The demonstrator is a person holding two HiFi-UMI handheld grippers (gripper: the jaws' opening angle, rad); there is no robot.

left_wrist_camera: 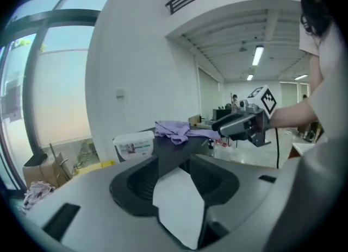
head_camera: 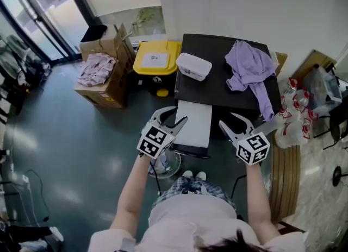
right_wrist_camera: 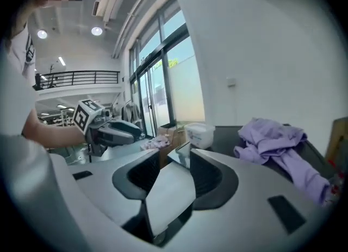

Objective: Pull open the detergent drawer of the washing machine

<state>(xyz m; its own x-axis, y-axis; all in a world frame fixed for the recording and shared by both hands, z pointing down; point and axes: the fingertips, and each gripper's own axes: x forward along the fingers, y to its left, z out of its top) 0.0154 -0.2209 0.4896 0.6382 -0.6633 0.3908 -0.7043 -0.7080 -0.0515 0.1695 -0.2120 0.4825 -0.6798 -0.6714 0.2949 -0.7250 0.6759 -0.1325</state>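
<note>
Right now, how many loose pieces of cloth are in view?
2: a purple garment on the black washing machine top; a pink patterned cloth in the open cardboard box. Others may be hidden.

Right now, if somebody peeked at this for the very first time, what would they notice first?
Probably the two marker-cube grippers held out in front of the person, the left gripper and the right gripper, both open and empty. Next comes the purple cloth crumpled on the dark top of the washing machine, near a white tub. A yellow-lidded bin sits just left of the machine.
</note>
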